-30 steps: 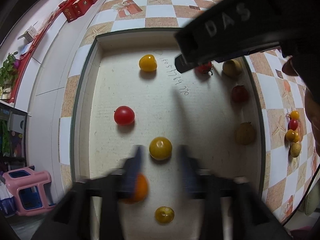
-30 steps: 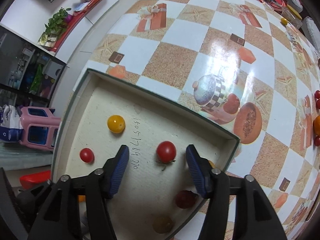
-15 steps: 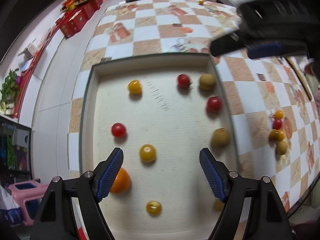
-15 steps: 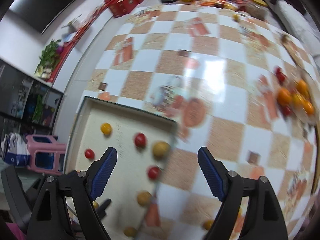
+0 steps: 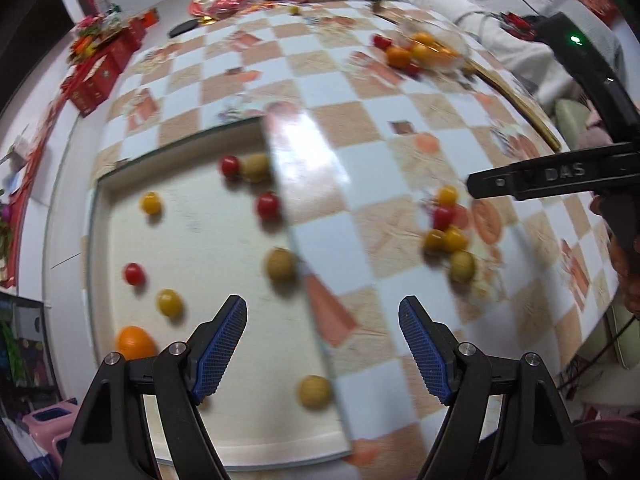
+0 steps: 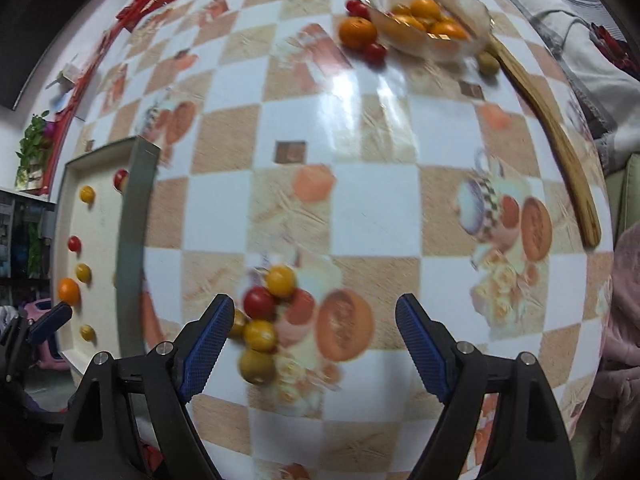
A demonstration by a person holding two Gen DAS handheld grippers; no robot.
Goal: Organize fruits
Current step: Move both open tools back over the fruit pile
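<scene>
A shallow cream tray (image 5: 224,448) (image 6: 132,216) holds several small fruits: red and yellow tomatoes, brownish ones and an orange (image 5: 134,342). My left gripper (image 5: 322,346) hangs open over the tray's right edge with nothing between its fingers. A loose cluster of small fruits (image 6: 262,320) (image 5: 448,228) lies on the checkered tablecloth right of the tray. My right gripper (image 6: 314,344) stands open above that cluster, holding nothing. At the far side a glass bowl (image 6: 472,46) holds orange and yellow fruits, with an orange (image 6: 357,32) and red tomatoes beside it.
A long wooden utensil (image 6: 556,140) lies right of the bowl. Red boxes (image 5: 100,72) and packets sit at the table's far left. A person's hand (image 5: 628,280) holds the right gripper's handle. A pink stool (image 5: 44,424) stands below the table's edge.
Both grippers swung right: the left from mid-tray to the tray's right edge, the right off the tray to above the loose cluster. The right jaws widened, leaving a red tomato in the tray.
</scene>
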